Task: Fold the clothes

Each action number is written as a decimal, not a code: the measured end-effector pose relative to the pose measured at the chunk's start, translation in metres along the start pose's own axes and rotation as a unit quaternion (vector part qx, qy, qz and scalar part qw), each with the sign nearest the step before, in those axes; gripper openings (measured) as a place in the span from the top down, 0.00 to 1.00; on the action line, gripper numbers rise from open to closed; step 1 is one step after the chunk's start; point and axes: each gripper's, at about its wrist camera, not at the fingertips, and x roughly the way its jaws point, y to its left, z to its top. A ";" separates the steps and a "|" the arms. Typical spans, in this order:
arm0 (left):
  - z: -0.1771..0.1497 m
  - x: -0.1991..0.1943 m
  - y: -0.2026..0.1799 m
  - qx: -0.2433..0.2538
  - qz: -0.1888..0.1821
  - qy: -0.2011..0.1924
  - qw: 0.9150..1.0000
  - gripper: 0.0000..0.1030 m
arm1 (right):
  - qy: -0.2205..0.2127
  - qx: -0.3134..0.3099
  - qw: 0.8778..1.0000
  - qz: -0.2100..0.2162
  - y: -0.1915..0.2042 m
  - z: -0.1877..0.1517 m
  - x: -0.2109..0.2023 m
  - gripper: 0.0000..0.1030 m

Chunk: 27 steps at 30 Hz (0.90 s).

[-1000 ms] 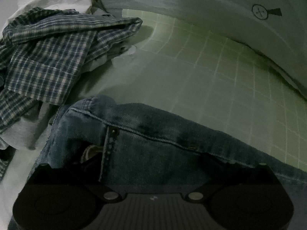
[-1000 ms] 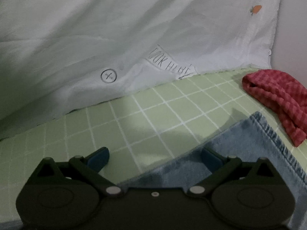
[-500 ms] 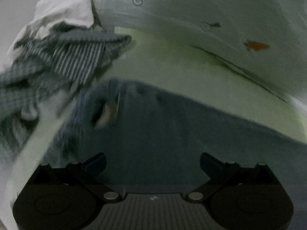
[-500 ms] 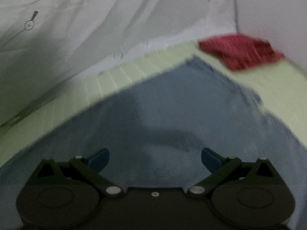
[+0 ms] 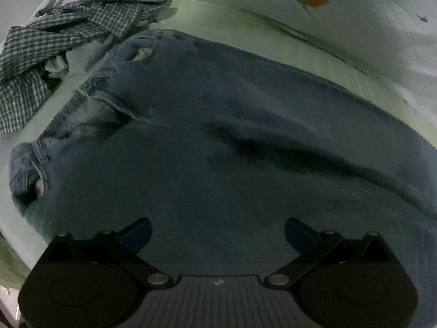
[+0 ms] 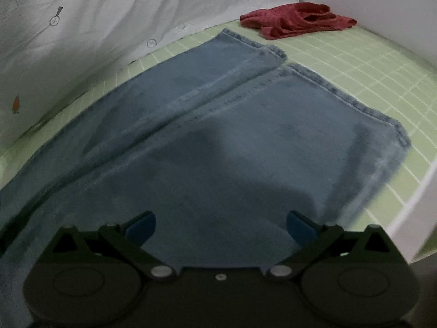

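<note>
Jeans run off the left-wrist view's right edge; checked shirt cut at left.

Blue jeans: spread flat on green gridded surface, both legs side by side, hems far end. Right claw: above the denim, jaws spread wide, nothing between. Red cloth: crumpled beyond hems. White sheet: backdrop.

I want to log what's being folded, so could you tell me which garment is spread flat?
The blue jeans, legs side by side on the green mat. The red garment and checked shirt lie crumpled.
</note>
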 end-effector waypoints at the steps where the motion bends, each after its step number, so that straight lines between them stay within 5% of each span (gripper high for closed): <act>1: -0.006 -0.003 -0.005 0.004 0.001 0.000 1.000 0.01 | -0.002 0.000 1.000 -0.002 -0.007 -0.001 -0.003 0.00; 10: -0.039 -0.010 -0.028 0.012 0.001 0.011 1.000 0.01 | -0.005 -0.005 1.000 -0.025 -0.050 -0.009 -0.012 0.00; 17: -0.048 -0.017 -0.029 0.004 -0.001 0.005 1.000 0.01 | -0.014 -0.038 0.999 -0.025 -0.041 -0.003 -0.002 0.02; 24: -0.047 -0.028 0.007 -0.047 0.027 -0.013 0.998 0.01 | -0.021 -0.029 0.999 -0.031 -0.030 0.002 -0.005 0.67; 27: -0.045 -0.028 0.038 -0.075 0.055 -0.024 0.995 0.02 | -0.021 -0.015 0.999 -0.039 -0.031 0.001 -0.006 0.80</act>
